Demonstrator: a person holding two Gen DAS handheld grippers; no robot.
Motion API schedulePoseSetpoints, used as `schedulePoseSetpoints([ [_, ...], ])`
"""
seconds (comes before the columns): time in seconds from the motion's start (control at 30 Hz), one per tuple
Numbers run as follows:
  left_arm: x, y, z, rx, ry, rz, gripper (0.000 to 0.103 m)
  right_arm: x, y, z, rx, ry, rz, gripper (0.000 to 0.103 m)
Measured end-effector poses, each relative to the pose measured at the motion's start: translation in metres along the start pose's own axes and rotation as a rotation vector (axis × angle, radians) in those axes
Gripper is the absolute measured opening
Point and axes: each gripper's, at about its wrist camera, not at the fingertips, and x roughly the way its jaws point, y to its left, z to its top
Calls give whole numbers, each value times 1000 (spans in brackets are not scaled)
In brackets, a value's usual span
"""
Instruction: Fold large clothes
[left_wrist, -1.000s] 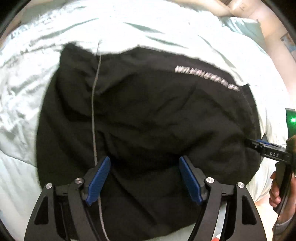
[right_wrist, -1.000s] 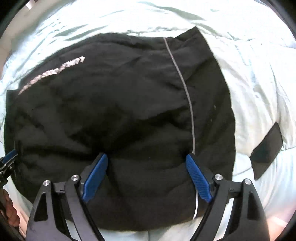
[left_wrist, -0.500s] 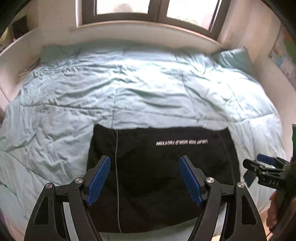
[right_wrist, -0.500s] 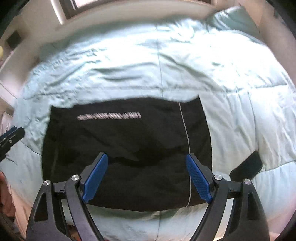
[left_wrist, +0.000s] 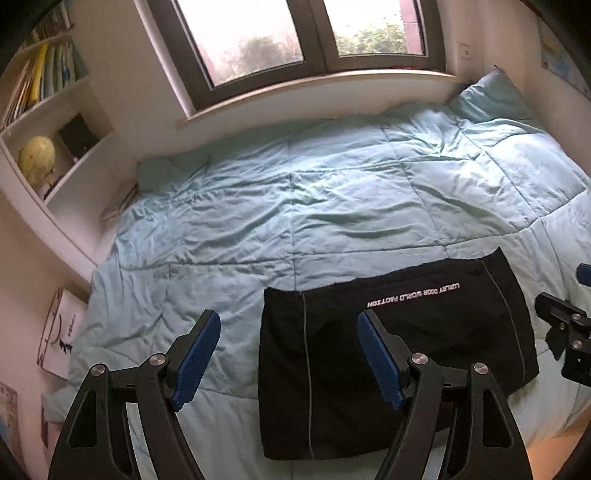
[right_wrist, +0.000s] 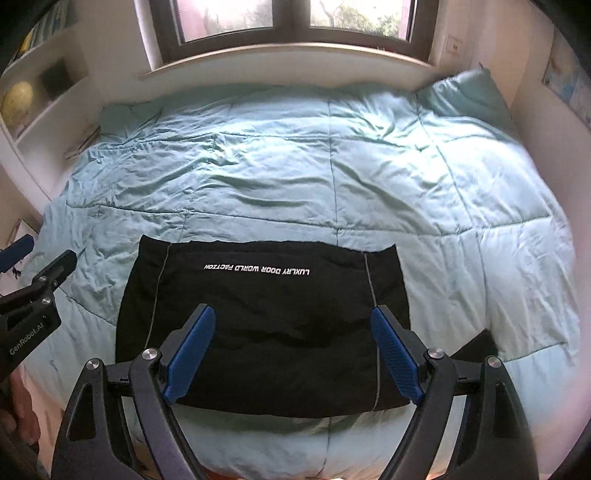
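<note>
Black garment (right_wrist: 266, 325) folded into flat rectangle, lying on light blue quilt (right_wrist: 332, 166) near bed's front edge, white lettering along far side, thin grey piping down both ends. Small dark piece (right_wrist: 476, 345) just right of it. My left tongs (left_wrist: 284, 354) wide open, nothing between pads, above quilt. My right tongs (right_wrist: 291, 354) wide open too, empty, above garment. Window (left_wrist: 306, 33) behind bed, shelves (left_wrist: 55, 122) at left.

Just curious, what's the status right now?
Left gripper, right gripper open, empty. Black folded garment flat on light blue quilt. Nothing in the way.
</note>
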Motion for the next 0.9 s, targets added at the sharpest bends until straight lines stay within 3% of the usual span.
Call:
schedulePoseSetpoints([
  [0.3, 9, 0, -9, 21, 25, 49, 78, 13, -2, -6, 19, 47, 4, 88],
  [0.9, 24, 4, -11, -1, 76, 10, 78, 24, -3, -12, 19, 84, 15, 88],
])
